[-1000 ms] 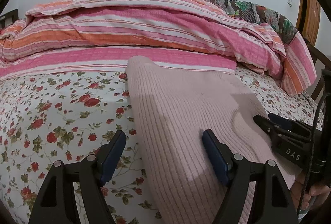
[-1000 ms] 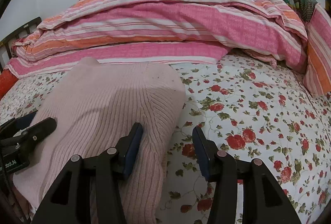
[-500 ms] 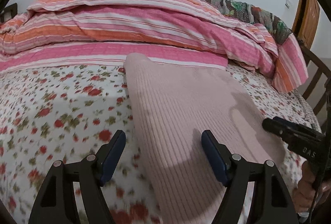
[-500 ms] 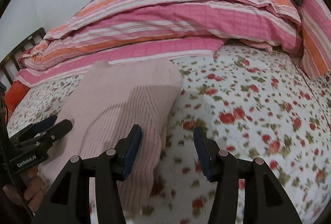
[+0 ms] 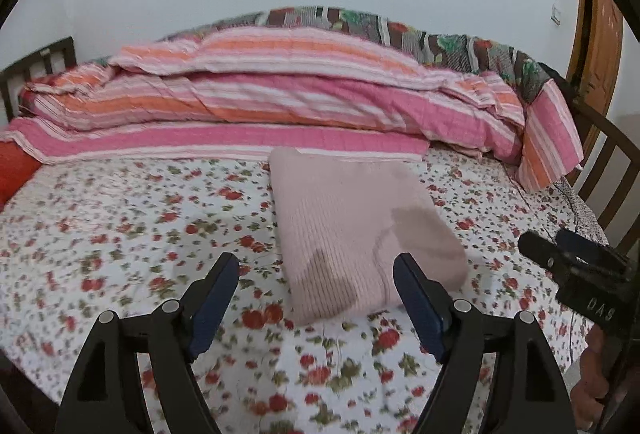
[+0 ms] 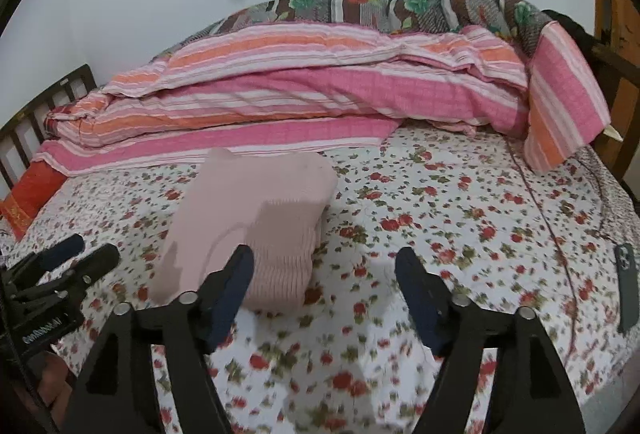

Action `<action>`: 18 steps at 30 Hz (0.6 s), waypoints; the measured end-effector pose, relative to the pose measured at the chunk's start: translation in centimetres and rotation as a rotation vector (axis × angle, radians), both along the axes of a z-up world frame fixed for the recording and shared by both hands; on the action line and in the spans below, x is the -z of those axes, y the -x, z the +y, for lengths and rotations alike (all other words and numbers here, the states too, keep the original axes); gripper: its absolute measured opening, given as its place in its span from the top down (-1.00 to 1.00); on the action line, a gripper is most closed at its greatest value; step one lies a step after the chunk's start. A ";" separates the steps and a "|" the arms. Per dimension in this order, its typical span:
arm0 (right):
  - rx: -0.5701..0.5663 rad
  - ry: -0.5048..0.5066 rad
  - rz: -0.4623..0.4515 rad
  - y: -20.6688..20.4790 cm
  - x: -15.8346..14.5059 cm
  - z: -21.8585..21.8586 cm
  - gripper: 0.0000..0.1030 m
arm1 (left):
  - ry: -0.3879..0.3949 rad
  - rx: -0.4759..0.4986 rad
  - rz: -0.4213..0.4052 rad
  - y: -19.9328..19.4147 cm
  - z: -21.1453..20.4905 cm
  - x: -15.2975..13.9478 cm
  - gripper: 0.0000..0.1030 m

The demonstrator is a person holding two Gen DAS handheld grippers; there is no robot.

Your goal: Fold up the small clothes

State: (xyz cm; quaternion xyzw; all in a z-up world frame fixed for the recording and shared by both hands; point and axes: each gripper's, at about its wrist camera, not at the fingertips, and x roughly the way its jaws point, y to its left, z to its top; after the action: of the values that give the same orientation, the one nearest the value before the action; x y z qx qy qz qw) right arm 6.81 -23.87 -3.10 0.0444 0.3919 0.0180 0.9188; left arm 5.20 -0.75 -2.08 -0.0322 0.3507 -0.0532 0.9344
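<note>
A pale pink ribbed knit garment lies folded into a rectangle on the flowered bed sheet. It also shows in the right wrist view. My left gripper is open and empty, held back from the garment's near edge. My right gripper is open and empty, with its left finger in front of the garment's near right corner. The right gripper shows at the right of the left wrist view, and the left gripper shows at the left of the right wrist view.
A pink and orange striped quilt is piled along the back of the bed, with a patterned blanket behind it. A dark phone lies at the right edge. A dark wooden bed frame stands at both sides.
Both grippers have pulled back and up from the garment, which now lies farther away. More of the flowered sheet shows in front of it.
</note>
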 end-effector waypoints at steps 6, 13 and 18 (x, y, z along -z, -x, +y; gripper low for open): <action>0.011 -0.003 -0.031 3.4 -1.7 -0.2 -0.86 | -0.043 -0.024 -0.035 3.3 -0.3 -2.3 -0.72; 0.030 0.006 -0.050 5.6 -3.2 -0.6 -0.89 | -0.061 -0.021 -0.059 5.5 -0.8 -3.7 -0.72; 0.033 0.022 -0.061 6.4 -4.0 -0.5 -0.89 | -0.062 -0.021 -0.064 6.1 -1.0 -4.2 -0.72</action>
State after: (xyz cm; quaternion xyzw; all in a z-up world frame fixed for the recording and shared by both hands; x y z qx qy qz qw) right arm 0.38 -24.42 0.94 0.0401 0.3633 -0.0003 0.9308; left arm -0.90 -1.78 2.10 -0.0052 0.3220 -0.0335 0.9461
